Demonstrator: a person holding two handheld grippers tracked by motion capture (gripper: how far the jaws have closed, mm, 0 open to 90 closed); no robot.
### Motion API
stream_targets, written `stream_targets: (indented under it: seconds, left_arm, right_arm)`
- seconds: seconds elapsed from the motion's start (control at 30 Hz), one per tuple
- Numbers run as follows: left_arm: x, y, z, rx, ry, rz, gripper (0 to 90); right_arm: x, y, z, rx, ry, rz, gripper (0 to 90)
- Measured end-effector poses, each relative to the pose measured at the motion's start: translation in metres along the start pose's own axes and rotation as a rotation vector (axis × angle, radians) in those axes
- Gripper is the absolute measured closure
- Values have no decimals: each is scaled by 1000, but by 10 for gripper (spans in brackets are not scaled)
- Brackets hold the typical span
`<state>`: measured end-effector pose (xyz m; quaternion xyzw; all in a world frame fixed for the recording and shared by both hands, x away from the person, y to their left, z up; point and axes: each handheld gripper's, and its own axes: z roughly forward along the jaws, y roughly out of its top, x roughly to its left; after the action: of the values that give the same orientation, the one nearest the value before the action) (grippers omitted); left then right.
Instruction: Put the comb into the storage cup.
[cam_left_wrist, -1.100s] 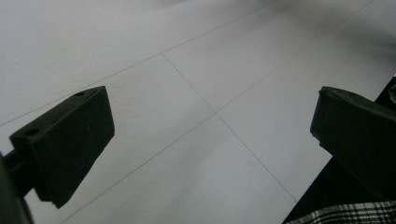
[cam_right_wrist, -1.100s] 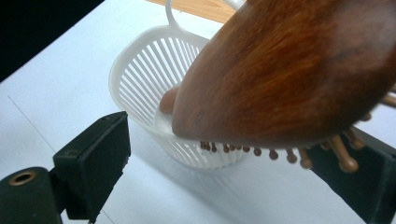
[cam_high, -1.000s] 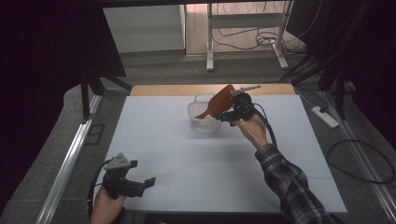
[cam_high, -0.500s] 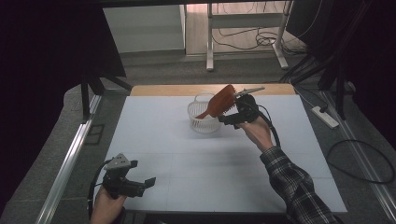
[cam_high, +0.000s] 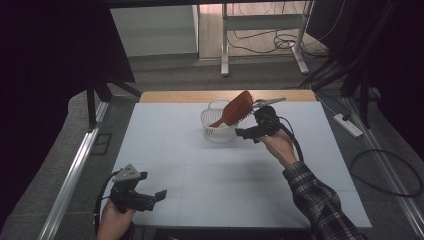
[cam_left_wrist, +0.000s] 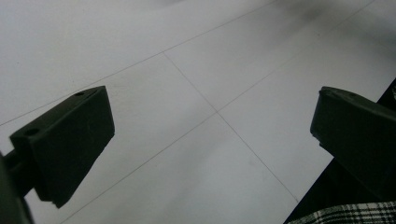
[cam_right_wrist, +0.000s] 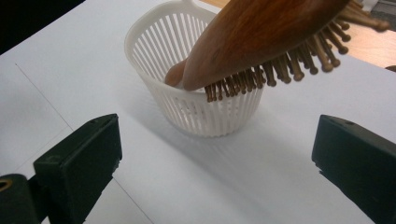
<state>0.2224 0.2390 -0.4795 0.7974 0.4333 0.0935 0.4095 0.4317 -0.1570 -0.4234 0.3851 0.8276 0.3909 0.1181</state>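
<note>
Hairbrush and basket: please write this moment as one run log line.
hairbrush: handle in basket, leaning on rim | right gripper: open, just released | left gripper: open, idle

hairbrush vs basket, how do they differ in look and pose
The hairbrush is reddish-brown wood with solid back and bristle pins; the basket is white plastic with slotted walls. The basket stands upright on the table, while the hairbrush leans tilted, handle end down inside the basket and head sticking out over the rim. The hairbrush is longer than the basket is tall. Neither sits between any jaws.
</note>
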Motion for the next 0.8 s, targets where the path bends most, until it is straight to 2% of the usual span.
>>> stream_targets:
  seconds: [0.33,0.63,0.8]
  left_arm:
    - [0,0,0,3,3,1,0]
    - [0,0,0,3,4,2,0]
    - [0,0,0,3,2,1,0]
  right_arm:
    - [5,-7,-11,-11,-3,-18,2]
    - [11,-15,-14,19,-17,-61,0]
    - [13,-19,-13,22,-14,-62,0]
